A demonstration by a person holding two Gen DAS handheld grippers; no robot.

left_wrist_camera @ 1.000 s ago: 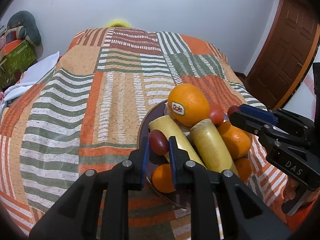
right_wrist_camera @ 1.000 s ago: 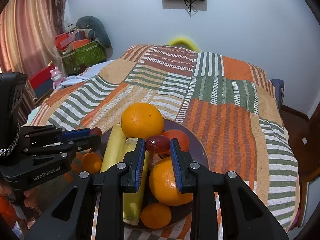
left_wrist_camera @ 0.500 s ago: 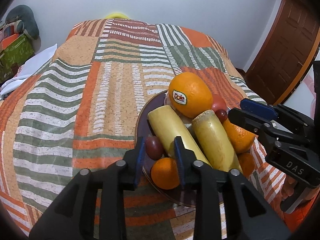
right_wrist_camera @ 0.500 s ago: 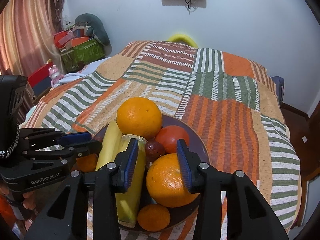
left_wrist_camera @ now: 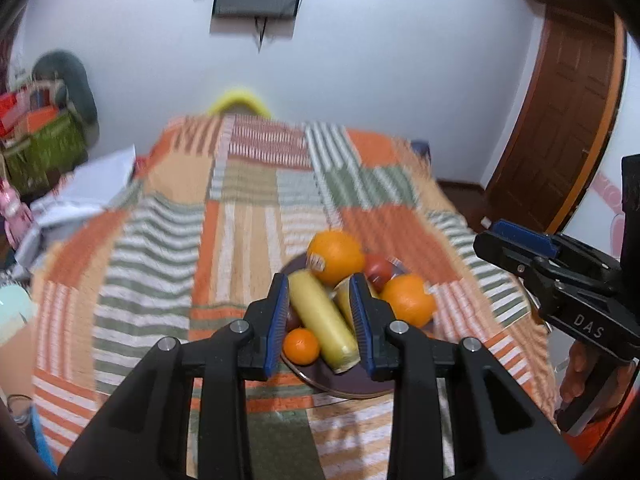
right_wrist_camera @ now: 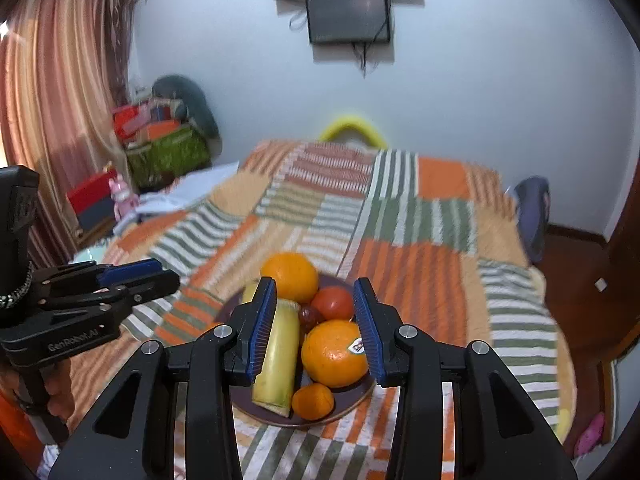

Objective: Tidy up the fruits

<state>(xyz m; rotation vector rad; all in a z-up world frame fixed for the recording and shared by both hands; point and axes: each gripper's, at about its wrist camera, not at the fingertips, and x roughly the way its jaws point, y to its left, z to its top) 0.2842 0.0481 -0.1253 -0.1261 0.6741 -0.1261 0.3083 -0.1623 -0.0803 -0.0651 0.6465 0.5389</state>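
Observation:
A dark plate (left_wrist_camera: 348, 392) (right_wrist_camera: 280, 420) on the striped bedspread holds the fruit. On it are a big orange (left_wrist_camera: 335, 256) (right_wrist_camera: 290, 276) with a sticker, a second orange (left_wrist_camera: 408, 300) (right_wrist_camera: 334, 354), two yellow banana pieces (left_wrist_camera: 320, 320) (right_wrist_camera: 280, 356), a tomato (left_wrist_camera: 378, 268) (right_wrist_camera: 333, 302), a small mandarin (left_wrist_camera: 301, 345) (right_wrist_camera: 313, 401) and a dark red grape (right_wrist_camera: 310, 316). My left gripper (left_wrist_camera: 319, 284) (right_wrist_camera: 168, 274) hovers open above the plate's left side, holding nothing. Above the right side, the right gripper (right_wrist_camera: 314, 282) (left_wrist_camera: 492, 246) is also open and holds nothing.
The patchwork bedspread (left_wrist_camera: 168, 240) stretches far beyond the plate. A wooden door (left_wrist_camera: 560, 140) stands at the right, and boxes with a grey plush (right_wrist_camera: 180, 120) at the left by a curtain. A screen (right_wrist_camera: 348, 20) hangs on the far wall. A hand (left_wrist_camera: 572, 368) holds the right gripper.
Each gripper was shut on a dark red grape over the plate, then opened and let it go. Both have since lifted up and back from the fruit.

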